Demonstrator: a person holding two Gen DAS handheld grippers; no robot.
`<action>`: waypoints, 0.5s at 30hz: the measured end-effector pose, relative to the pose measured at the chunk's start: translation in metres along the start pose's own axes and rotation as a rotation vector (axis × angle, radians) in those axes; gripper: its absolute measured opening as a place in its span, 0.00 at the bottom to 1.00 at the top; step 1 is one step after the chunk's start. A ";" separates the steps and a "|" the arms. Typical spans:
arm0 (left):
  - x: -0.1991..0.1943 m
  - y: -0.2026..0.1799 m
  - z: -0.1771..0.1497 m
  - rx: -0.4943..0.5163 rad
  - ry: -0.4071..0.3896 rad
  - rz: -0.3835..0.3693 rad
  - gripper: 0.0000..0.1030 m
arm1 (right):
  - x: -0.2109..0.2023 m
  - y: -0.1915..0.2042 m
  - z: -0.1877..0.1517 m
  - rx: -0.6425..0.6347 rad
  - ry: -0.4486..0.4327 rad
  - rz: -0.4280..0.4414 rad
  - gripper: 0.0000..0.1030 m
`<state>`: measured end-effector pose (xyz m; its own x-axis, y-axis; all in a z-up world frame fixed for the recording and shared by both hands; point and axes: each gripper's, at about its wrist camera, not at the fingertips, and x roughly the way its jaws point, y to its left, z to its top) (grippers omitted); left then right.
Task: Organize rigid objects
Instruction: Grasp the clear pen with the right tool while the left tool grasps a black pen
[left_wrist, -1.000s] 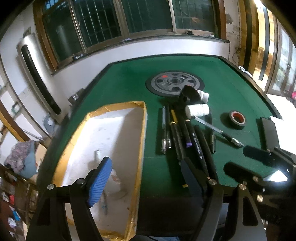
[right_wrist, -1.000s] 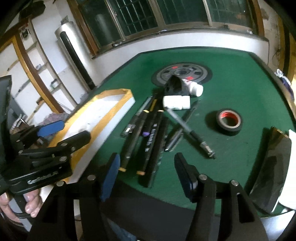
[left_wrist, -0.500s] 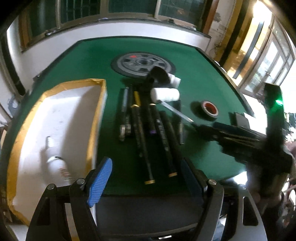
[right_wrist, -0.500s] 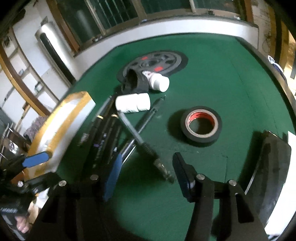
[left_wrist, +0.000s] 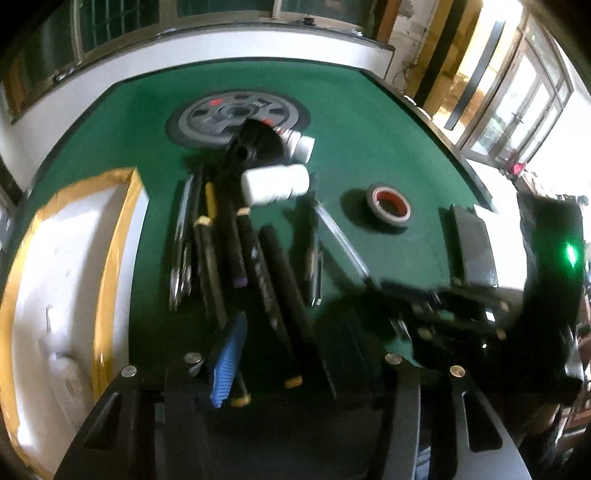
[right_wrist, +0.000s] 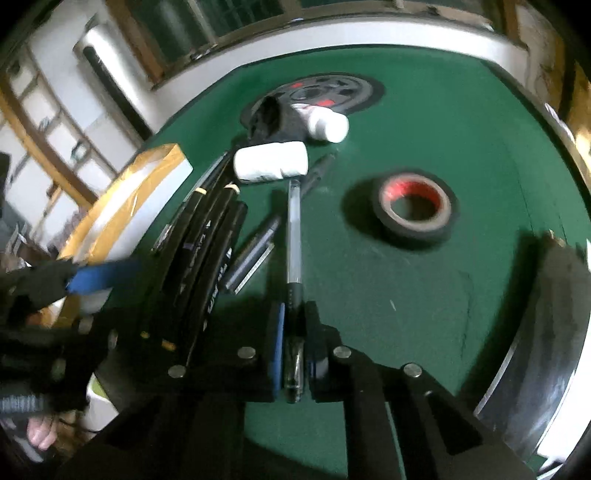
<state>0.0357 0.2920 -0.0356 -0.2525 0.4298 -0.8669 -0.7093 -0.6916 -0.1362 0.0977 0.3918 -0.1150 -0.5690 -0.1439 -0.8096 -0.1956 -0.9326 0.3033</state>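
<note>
We log the right gripper (right_wrist: 293, 343), jaws just closed, clamped on the clear pen (right_wrist: 294, 236), whose barrel runs toward 12 o'clock on the green table (right_wrist: 424, 295). The left gripper (left_wrist: 280, 354) has been narrowing and stands part open astride the black markers (left_wrist: 258, 273), pads not pressing. At 2 o'clock of the pen lies 1 tape roll (right_wrist: 415, 208); at 11 o'clock, 1 white bottle (right_wrist: 271, 162).

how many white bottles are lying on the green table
2. One white bottle lies on its side at the top of the row of pens. The other lies tilted just beyond it, against a black object by the grey disc. More may be hidden.
</note>
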 end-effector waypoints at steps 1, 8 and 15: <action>0.002 -0.004 0.006 0.014 -0.003 -0.004 0.53 | -0.005 -0.005 -0.003 0.025 -0.010 -0.002 0.09; 0.043 -0.033 0.052 0.115 0.046 -0.013 0.40 | -0.016 -0.027 -0.011 0.164 -0.031 -0.050 0.09; 0.081 -0.030 0.070 0.078 0.125 0.000 0.31 | -0.017 -0.024 -0.014 0.188 -0.041 -0.059 0.10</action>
<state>-0.0095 0.3886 -0.0685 -0.1724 0.3504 -0.9206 -0.7597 -0.6422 -0.1022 0.1235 0.4125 -0.1152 -0.5838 -0.0739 -0.8085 -0.3730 -0.8601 0.3480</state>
